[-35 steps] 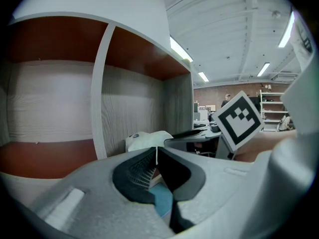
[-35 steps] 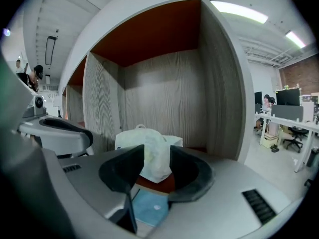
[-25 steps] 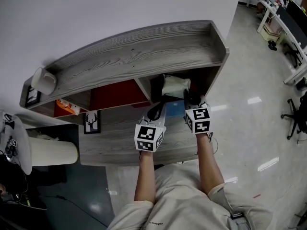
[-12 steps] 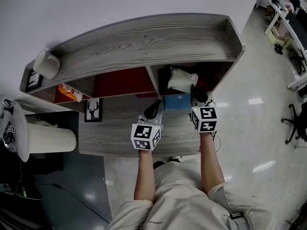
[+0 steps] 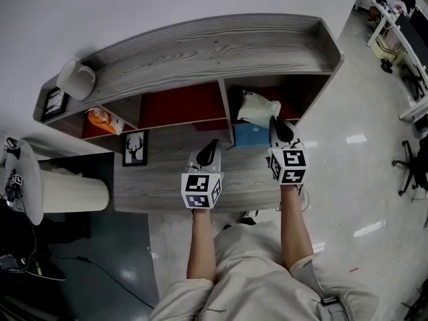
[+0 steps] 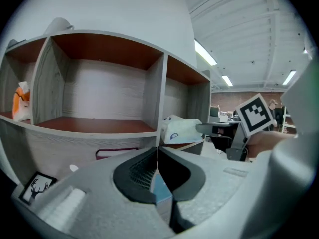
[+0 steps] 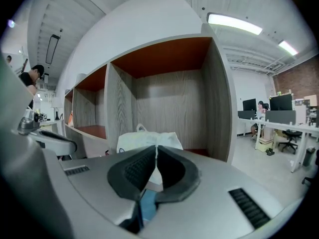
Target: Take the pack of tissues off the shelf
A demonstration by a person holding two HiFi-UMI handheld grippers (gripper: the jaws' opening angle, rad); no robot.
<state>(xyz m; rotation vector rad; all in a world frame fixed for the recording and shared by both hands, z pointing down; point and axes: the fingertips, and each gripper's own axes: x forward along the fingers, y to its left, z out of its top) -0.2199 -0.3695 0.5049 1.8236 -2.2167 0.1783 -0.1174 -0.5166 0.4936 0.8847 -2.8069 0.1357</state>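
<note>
The pack of tissues (image 5: 257, 108), a white soft packet, hangs tilted at the front of the right compartment of the grey wooden shelf (image 5: 200, 45). My right gripper (image 5: 275, 124) is shut on its near edge; in the right gripper view the pack (image 7: 144, 139) fills the space just behind the closed tips (image 7: 156, 151). The left gripper view shows the pack (image 6: 180, 130) with the right gripper's jaw against it. My left gripper (image 5: 211, 146) hovers over the desk to the left, shut with nothing in it (image 6: 157, 153).
A blue box (image 5: 249, 135) lies on the desk below the pack. A white mug (image 5: 75, 79) sits on the shelf top, an orange packet (image 5: 105, 120) in the left compartment, a deer picture (image 5: 136, 148) on the desk. A white cylinder (image 5: 70, 194) stands at the left.
The right gripper's jaws have shut on the pack's edge. Both grippers have drawn back a little from the shelf, the left one more than the right.
</note>
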